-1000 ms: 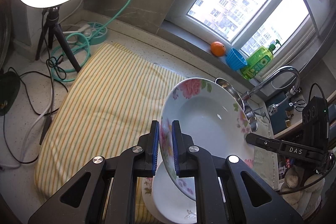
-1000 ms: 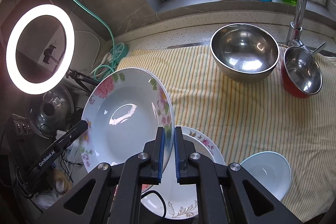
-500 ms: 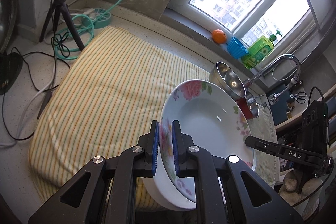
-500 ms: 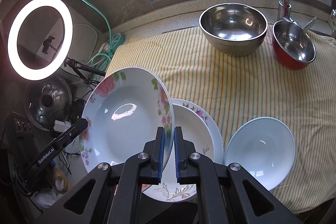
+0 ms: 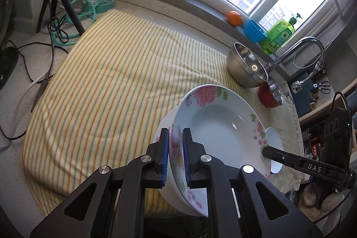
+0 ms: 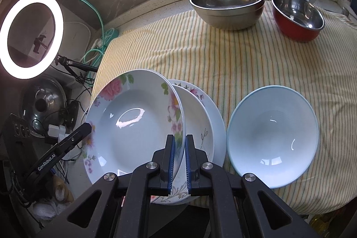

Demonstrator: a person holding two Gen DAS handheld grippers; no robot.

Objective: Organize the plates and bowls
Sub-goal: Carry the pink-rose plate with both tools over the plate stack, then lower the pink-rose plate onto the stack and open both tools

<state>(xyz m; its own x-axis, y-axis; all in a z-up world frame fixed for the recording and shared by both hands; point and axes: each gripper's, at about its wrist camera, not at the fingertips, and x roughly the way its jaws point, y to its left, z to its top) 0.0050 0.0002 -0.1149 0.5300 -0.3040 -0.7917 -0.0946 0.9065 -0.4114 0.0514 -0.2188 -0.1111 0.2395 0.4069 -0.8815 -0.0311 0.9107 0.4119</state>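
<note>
Both grippers clamp the same floral plate [image 6: 133,126] by opposite rim edges: left gripper [image 5: 175,155] jaws narrow on the near rim in its view, right gripper [image 6: 178,160] likewise narrow on the rim, blue pads pressing both faces. The plate is tilted and sits lower than 1 s ago; it now overlaps the stacked white plates [image 6: 200,117] on the striped cloth [image 6: 245,64]. Can't tell if it is touching the stack yet. In the right wrist view the stack shows far more than before, and the light blue bowl [image 6: 272,135] is fully in frame just beside the stack, right of it. The steel bowl [image 6: 227,3] and red-sided bowl [image 6: 299,17] stand at the far end of the cloth by the faucet [image 5: 299,48], apart from the plates. In the left wrist view more of the cloth is exposed than earlier and the ring light [image 6: 31,35] has slid mostly out of frame at the top.
</note>
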